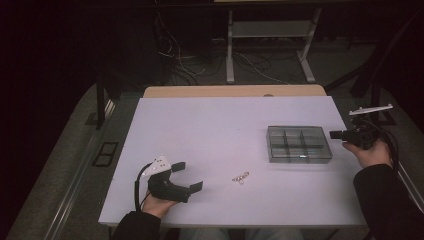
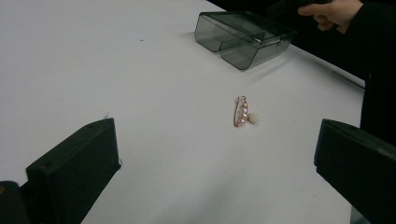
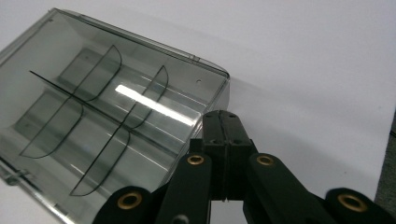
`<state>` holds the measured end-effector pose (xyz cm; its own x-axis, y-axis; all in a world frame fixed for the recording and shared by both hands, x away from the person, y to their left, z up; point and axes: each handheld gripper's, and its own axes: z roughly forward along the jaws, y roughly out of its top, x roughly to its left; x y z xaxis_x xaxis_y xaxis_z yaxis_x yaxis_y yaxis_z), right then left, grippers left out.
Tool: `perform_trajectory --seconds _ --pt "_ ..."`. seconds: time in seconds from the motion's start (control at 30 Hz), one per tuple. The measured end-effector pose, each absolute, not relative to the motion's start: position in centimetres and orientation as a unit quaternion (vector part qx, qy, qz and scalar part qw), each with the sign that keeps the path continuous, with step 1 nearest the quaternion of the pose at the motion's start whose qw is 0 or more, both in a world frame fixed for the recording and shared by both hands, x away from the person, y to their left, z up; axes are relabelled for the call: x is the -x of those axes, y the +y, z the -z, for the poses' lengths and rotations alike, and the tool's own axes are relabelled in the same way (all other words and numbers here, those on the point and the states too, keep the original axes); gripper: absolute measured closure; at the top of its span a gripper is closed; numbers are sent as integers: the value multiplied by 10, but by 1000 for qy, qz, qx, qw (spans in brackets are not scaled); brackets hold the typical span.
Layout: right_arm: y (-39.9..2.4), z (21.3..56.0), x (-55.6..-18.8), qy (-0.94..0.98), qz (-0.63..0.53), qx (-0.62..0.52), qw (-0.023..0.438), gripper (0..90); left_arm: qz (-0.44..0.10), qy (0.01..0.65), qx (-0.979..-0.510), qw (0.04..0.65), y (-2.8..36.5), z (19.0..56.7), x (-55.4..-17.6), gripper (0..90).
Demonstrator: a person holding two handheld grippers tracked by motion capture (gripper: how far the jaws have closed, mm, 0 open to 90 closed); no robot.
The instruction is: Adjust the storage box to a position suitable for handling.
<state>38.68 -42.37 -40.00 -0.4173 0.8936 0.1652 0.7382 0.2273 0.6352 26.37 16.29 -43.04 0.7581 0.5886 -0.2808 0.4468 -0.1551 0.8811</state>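
High view: white rectangular tabletop [image 1: 210, 125] fills mid frame, mostly bare. Smoky grey transparent plastic compartment box [image 1: 299, 143] sits right of centre, lid down, short gap to the table's right edge. Small gold pin brooch w/ pale beads [image 1: 240, 177] lies lower centre, flat on the table, well apart from the box, open surface all round it.

Left gripper [image 1: 188, 175] at lower left, held in the person's left hand [image 1: 159, 204], close to the near edge. Jaws stand wide apart, nothing between them, pointing right toward the brooch but clear of it.

Right gripper [image 1: 334, 134] at right of frame, in the right hand [image 1: 372, 152], out past the table's right edge; its tip is just beside the box's right side. Contact can't be told from here.

Left gripper view: brooch [image 2: 243, 112] centre frame, ahead of the two black jaws at lower left and lower right, bare table between it and them. Box [image 2: 243, 38] at top, near the table's far-right edge, right hand [image 2: 332, 11] behind it.

Right gripper view: right gripper [image 3: 226, 125] jaws pressed together, nothing held. Tip sits over the box [image 3: 93, 102] corner rim at mid frame; touching or just above, can't tell. Dividers seen thru the lid, compartments look bare. White table open to upper right.
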Motion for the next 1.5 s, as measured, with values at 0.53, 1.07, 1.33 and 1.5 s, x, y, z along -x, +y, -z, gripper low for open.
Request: perform_trajectory --seconds 0.53,1.07,1.33,1.5 --pt "-426 424 -391 763 -337 -542 100 895 -62 338 -759 553 162 430 -264 0" --pt "-422 438 -385 744 -355 -559 86 896 -63 340 -756 555 162 430 -264 0" --pt "-422 442 -381 735 -366 -564 88 896 -63 340 -756 556 161 431 -264 0" --pt "-425 448 -378 726 -384 -565 78 896 -64 342 -753 559 162 430 -264 0"
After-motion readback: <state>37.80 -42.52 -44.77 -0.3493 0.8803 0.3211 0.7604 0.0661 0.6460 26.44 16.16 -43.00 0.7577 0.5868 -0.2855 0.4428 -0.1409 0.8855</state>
